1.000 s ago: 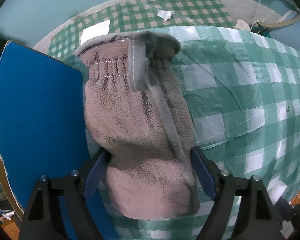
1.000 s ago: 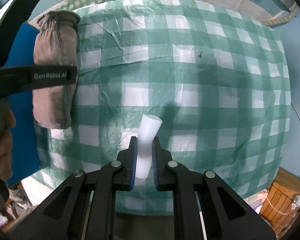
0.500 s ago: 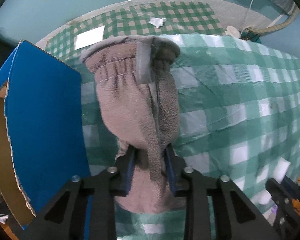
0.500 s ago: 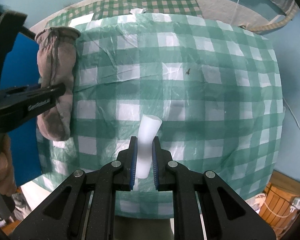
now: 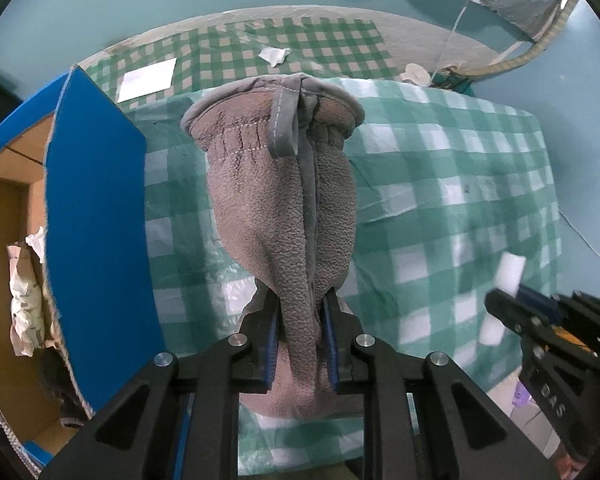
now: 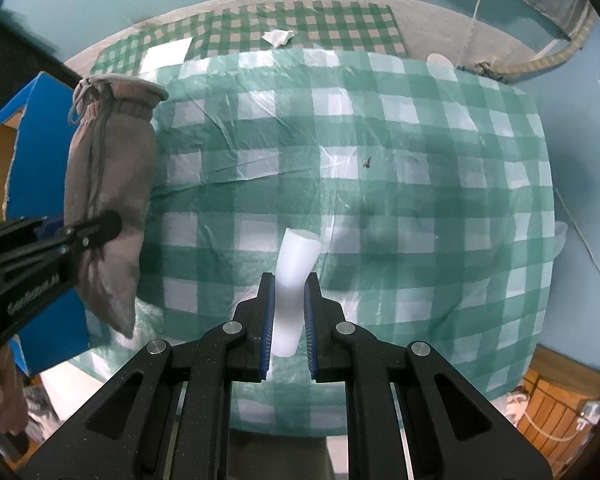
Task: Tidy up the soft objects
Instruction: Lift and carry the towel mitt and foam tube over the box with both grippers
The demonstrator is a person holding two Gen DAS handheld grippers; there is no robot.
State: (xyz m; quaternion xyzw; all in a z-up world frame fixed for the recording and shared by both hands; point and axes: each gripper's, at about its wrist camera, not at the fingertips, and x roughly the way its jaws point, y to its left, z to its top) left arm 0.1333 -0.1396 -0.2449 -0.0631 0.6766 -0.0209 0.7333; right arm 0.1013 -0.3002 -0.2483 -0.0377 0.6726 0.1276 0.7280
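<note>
Holding with my left gripper (image 5: 300, 332): jaws closing on the gray fleece mitten (image 5: 284, 200), middle of frame.
Right gripper (image 6: 288, 312): clenched on my white foam roll (image 6: 294, 276).
Blue cardboard box (image 5: 96, 216): left edge.

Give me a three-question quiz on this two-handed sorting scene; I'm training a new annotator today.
1. True or false: the left tool is pinching the grey-brown fleece mitten.
2. What does the right tool hold? A) a white foam cylinder B) a sock C) nothing
3. On which side of the mitten, in the left wrist view, stands the blue cardboard box?

Key: 1 true; 2 A; 3 the picture's left.
</note>
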